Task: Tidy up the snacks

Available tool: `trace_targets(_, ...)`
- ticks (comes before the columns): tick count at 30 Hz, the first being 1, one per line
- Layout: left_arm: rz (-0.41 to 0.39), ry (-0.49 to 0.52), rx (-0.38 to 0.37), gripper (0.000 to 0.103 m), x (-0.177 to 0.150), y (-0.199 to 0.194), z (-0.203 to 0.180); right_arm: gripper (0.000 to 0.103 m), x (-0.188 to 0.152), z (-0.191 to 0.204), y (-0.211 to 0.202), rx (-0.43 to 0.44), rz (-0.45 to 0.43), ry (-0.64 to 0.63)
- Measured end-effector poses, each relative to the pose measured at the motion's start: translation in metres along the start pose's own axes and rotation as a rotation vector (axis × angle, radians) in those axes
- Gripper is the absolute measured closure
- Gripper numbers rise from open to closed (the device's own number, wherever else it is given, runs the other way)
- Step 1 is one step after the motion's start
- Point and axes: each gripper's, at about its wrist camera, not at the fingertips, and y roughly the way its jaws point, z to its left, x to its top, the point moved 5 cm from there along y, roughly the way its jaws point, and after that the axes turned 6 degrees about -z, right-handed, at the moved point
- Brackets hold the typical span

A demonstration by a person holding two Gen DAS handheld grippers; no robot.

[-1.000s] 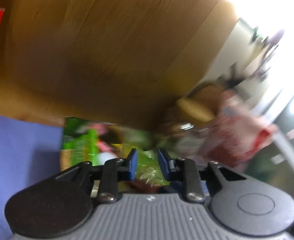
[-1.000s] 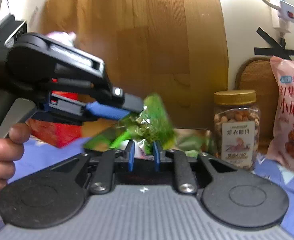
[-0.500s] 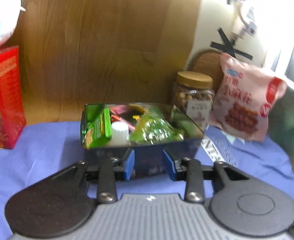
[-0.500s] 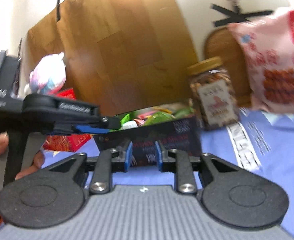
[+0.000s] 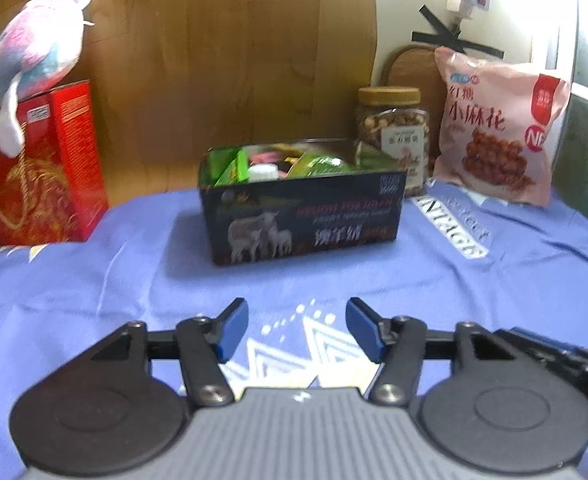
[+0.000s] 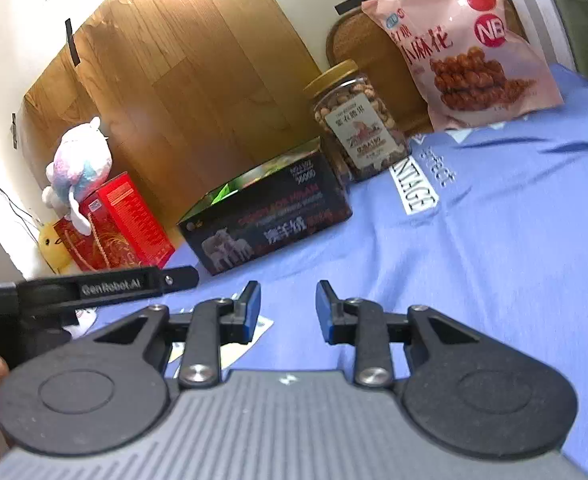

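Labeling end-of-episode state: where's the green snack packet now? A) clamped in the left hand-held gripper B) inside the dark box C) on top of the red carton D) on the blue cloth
B: the green snack packet lies inside the dark box with other snacks, while the left hand-held gripper and right hand-held gripper are both open and hold nothing.

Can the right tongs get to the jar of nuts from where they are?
Probably yes. The right tongs are open and empty, and only bare blue cloth lies between them and the nut jar, just right of the dark box.
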Motion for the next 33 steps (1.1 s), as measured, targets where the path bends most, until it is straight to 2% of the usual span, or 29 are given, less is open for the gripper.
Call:
trace_targets(4,0.008,0.009,0.037,0.040,-0.012,-0.006,0.005,0.067,-0.010,0.007,-0.007,0.013,0.014,0.003)
trace_targets(5,0.012,0.006,0.044,0.034,-0.014,-0.008,0.007,0.067,-0.012,0.009,-0.009,0.014,0.017,0.001)
trace_targets(6,0.013,0.005,0.052,0.020,-0.016,-0.008,0.009,0.067,-0.015,0.011,-0.010,0.016,0.022,-0.002)
trace_targets(8,0.000,0.009,0.081,0.003,-0.020,-0.013,0.011,0.064,-0.018,0.014,-0.011,0.019,0.027,-0.004)
trace_targets(9,-0.011,0.018,0.101,0.001,-0.022,-0.016,0.012,0.064,-0.019,0.015,-0.012,0.018,0.027,-0.003)
trace_targets(15,0.014,0.022,0.134,0.000,-0.029,-0.017,0.018,0.063,-0.029,0.021,-0.013,0.013,0.042,-0.010)
trace_targets(20,0.059,0.020,0.191,0.000,-0.036,-0.014,0.023,0.050,-0.027,0.021,-0.020,0.006,0.016,0.000)
trace_targets(26,0.035,0.057,0.248,0.000,-0.037,-0.018,0.025,0.047,-0.024,0.022,-0.028,0.009,-0.007,0.038)
trace_targets(28,0.026,0.066,0.260,0.000,-0.036,-0.019,0.026,0.038,-0.023,0.022,-0.029,0.014,-0.010,0.047)
trace_targets(33,0.012,0.076,0.269,0.000,-0.034,-0.022,0.025,0.036,-0.023,0.026,-0.032,0.006,-0.030,0.033)
